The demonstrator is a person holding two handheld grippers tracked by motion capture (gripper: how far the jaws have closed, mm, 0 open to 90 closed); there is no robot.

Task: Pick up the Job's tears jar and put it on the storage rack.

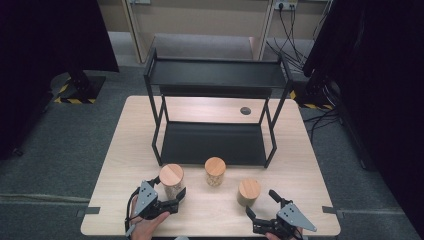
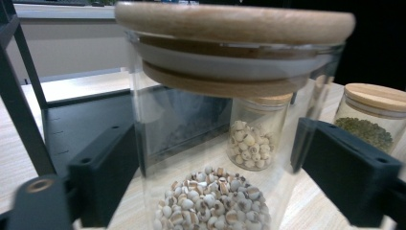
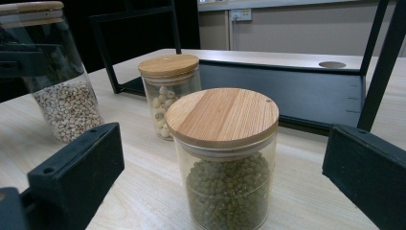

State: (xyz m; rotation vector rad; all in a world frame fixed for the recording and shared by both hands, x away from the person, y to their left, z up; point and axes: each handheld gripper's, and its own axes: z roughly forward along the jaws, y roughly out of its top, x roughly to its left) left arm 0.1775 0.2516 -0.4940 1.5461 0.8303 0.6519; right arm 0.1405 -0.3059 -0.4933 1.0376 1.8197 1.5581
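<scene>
On the wooden table (image 1: 120, 165), the tall jar (image 1: 171, 181) sits between the left tool's (image 1: 170, 196) pads.

Lab or test room, staged for recording. Pale wooden table (image 1: 125, 165) with a cable hole (image 1: 245, 110), standing on grey carpet (image 1: 60, 145). Black curtains (image 1: 45, 35) hang at both sides; stand bases sit on yellow-black hazard tape (image 1: 75, 100). Wall socket (image 1: 285, 5) with loose cables (image 1: 290, 40) trailing down behind. Props on the table: a black two-tier rack (image 1: 215, 75) and three lidded glass jars (image 1: 215, 171) of dry grains.
</scene>
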